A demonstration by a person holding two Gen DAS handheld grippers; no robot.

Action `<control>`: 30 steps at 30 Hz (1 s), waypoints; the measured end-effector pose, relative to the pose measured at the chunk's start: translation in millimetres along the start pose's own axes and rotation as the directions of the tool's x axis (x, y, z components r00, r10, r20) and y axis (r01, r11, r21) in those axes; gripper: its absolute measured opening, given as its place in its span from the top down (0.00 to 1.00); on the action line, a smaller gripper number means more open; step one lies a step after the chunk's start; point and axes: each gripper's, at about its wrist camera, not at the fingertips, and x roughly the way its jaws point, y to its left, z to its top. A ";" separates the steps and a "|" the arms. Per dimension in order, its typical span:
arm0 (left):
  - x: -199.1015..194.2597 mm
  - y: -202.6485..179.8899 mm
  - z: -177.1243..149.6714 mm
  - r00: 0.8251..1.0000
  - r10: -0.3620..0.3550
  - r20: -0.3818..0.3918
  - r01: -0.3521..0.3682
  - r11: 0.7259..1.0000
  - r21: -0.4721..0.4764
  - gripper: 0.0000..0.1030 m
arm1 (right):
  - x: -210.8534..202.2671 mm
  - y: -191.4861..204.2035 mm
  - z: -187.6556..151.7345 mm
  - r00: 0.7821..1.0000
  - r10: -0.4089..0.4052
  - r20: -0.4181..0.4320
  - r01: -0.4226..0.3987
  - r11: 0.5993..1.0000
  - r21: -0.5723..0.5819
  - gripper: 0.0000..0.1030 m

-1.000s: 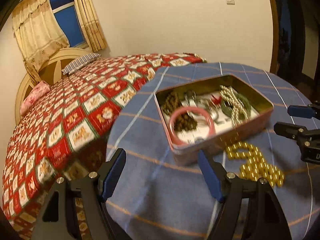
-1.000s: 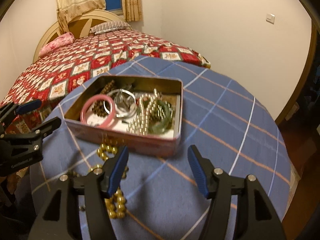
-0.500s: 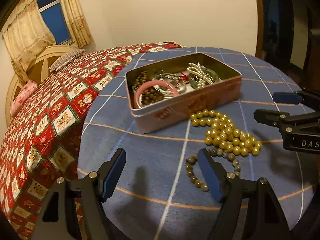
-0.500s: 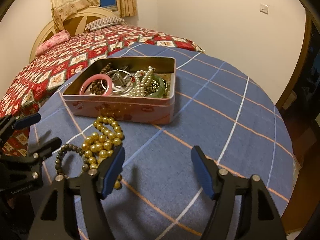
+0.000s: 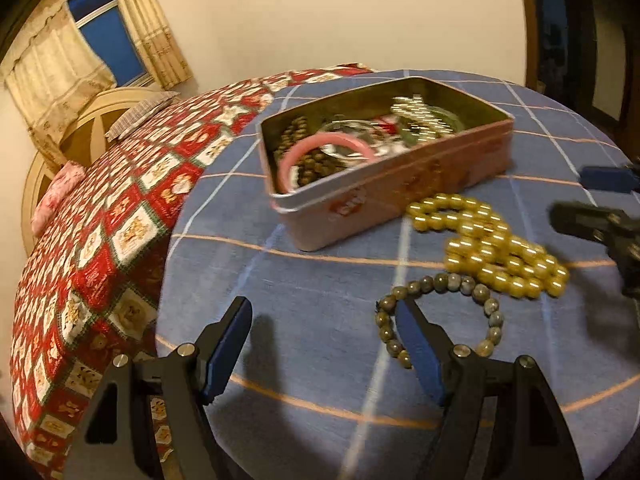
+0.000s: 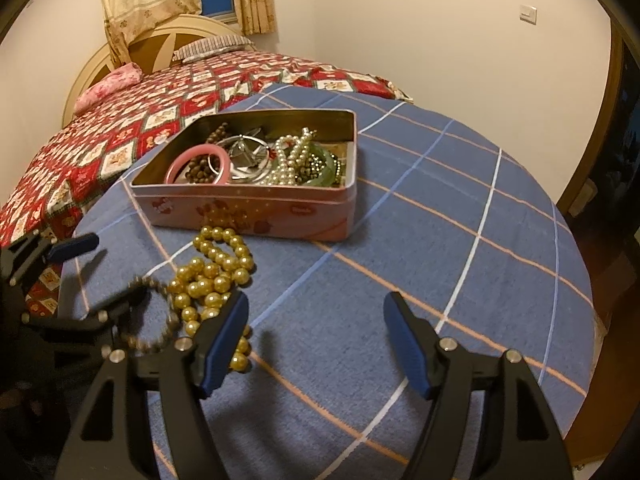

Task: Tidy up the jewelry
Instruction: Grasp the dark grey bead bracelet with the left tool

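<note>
Farthest left of both tools, the bed (image 5: 100,208) with its red patterned quilt is seen beyond the edge of the round table (image 6: 460,240), whose blue checked cloth carries all the work.

The left gripper (image 5: 324,344) is held low over the cloth with its jaws spread wide and nothing between them. One blue pad lies over the rim of the grey bead bracelet (image 5: 460,284), which is spread in a loop just ahead and to the right of the jaws; whether the pad touches it cannot be told. This bracelet is probably the next piece to be lifted, which would explain the wide, downward-tilted stance.

Ahead of that gripper, the pink tin (image 5: 400,184) is set open, without a lid in view, so that pieces can be dropped in from above. A pink bangle (image 6: 198,164), a pearl strand (image 6: 290,156) and darker beads are already gathered inside.

Between the tin and the grey bracelet, the gold bead necklace (image 6: 212,276) is heaped on the cloth, still outside the tin, one end touching or nearly touching the tin's wall.

The right gripper (image 6: 316,340) is held to the right of the heap, empty; its jaws have just been opening and now stand wide. Its left pad is just beside the gold beads, presumably readied for them.
</note>
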 end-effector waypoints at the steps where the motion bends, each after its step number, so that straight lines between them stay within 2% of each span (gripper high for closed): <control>1: 2.3 4.8 1.0 1.000 0.005 -0.002 -0.005 1.000 -0.012 0.28 | 0.4 0.4 -0.3 1.000 0.001 -0.002 -0.001 1.000 -0.001 0.29; 8: 10.8 21.6 1.8 1.000 0.002 0.003 -0.001 0.999 -0.049 0.28 | 3.9 10.1 0.1 1.000 0.011 -0.011 -0.012 1.000 -0.025 0.29; 11: 10.5 18.7 1.8 1.000 -0.012 0.013 0.013 0.999 -0.039 0.35 | 6.9 17.6 1.0 1.000 0.014 -0.017 -0.015 0.999 -0.046 0.29; 15: 8.9 10.8 2.5 0.999 -0.042 0.022 0.042 0.999 -0.012 0.54 | 11.2 22.9 1.9 1.000 0.014 -0.024 -0.016 0.998 -0.056 0.29; 16: 8.2 8.3 2.6 0.998 -0.052 0.025 0.052 0.999 -0.001 0.66 | 11.5 23.6 2.0 1.000 0.014 -0.025 -0.016 0.998 -0.056 0.29; 17: 7.6 5.4 2.2 0.997 -0.071 0.026 0.071 0.997 0.009 0.71 | 11.7 24.1 1.8 1.000 0.016 -0.025 -0.018 0.998 -0.057 0.29; 19: 6.6 -0.4 2.8 0.996 -0.091 0.026 0.090 0.995 0.032 0.89 | 11.9 24.9 2.0 0.999 0.018 -0.026 -0.020 0.998 -0.058 0.29; 20: 6.2 -2.5 3.0 0.994 -0.103 0.026 0.102 0.994 0.041 0.92 | 12.0 25.2 2.0 0.999 0.020 -0.026 -0.021 0.998 -0.058 0.29; 24: 2.6 1.5 2.4 0.993 -0.113 0.034 0.112 0.993 0.021 0.92 | 11.6 24.7 2.8 0.999 0.024 -0.025 -0.025 0.998 -0.056 0.29; 30: -14.8 21.8 9.8 0.993 -0.080 0.093 0.083 0.996 -0.029 0.92 | 7.6 27.7 4.8 0.999 0.052 -0.013 -0.052 0.997 -0.055 0.29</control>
